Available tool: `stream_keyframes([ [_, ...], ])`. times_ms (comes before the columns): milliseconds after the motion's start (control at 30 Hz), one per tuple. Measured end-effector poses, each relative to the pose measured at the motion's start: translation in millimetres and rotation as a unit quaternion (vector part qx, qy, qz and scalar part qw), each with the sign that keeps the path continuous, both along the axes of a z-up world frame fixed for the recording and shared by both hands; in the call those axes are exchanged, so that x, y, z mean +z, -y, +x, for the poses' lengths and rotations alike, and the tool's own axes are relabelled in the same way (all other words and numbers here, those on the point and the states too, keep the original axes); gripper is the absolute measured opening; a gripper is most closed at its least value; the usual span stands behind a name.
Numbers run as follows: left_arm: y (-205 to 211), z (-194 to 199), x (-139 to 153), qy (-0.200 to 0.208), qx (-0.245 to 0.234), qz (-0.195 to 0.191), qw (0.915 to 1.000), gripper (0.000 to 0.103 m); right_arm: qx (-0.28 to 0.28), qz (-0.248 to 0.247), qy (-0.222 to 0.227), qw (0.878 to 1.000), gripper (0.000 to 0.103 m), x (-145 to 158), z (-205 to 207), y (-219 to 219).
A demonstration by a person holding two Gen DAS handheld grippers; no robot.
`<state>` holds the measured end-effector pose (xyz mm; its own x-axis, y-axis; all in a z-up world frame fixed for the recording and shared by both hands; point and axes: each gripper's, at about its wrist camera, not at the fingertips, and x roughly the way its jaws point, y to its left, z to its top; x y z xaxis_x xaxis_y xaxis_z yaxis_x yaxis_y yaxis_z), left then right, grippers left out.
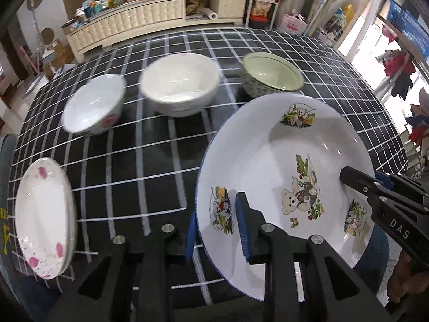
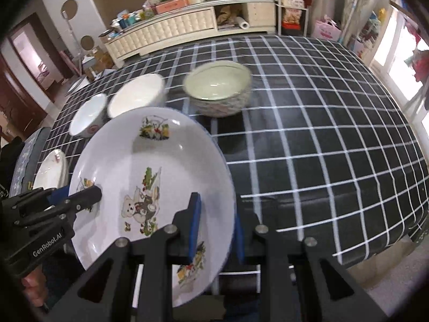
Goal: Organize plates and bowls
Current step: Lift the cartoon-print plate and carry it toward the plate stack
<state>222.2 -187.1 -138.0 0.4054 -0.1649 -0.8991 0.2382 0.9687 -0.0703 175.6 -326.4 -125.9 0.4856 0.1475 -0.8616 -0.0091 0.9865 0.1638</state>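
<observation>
A large white plate with bear pictures [image 1: 268,155] [image 2: 150,166] is held tilted above the table's near edge. My left gripper [image 1: 217,230] is shut on its left rim and shows in the right wrist view [image 2: 77,197]. My right gripper [image 2: 217,233] is shut on its right rim and shows in the left wrist view [image 1: 359,179]. On the black checked tablecloth [image 1: 150,161] stand a small white bowl with a red mark [image 1: 93,107] [image 2: 87,115], a larger white bowl [image 1: 179,83] [image 2: 136,96] and a green patterned bowl [image 1: 270,73] [image 2: 217,88]. A pink-flowered plate [image 1: 43,217] [image 2: 52,171] lies at the near left.
A cream sideboard [image 1: 150,18] loaded with clutter stands beyond the table. Shelving and bags [image 1: 268,5] stand at the back right, hanging clothes [image 1: 399,69] by the window on the right. The tablecloth's right half [image 2: 335,134] lies beside the green bowl.
</observation>
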Motion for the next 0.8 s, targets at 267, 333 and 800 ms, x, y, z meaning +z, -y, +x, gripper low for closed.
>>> stream_keyframes([
  [267,-72.5,-16.1,15.1,0.016,0.046,0.008,0.9988,0.025,0.052,0.003,0.008,0.999,0.027,4.9,2.7,-66.7],
  [333,-91.7,-19.1,16.7,0.017,0.06,0.009,0.998,0.025,0.068,0.003,0.01,0.998,0.027,5.7,3.3,-86.8],
  [800,-223.5,-53.1,18.6,0.018,0.147,0.014,0.9889,0.025,0.149,0.002,0.001,0.989,0.027,-2.2,10.9,-199.2],
])
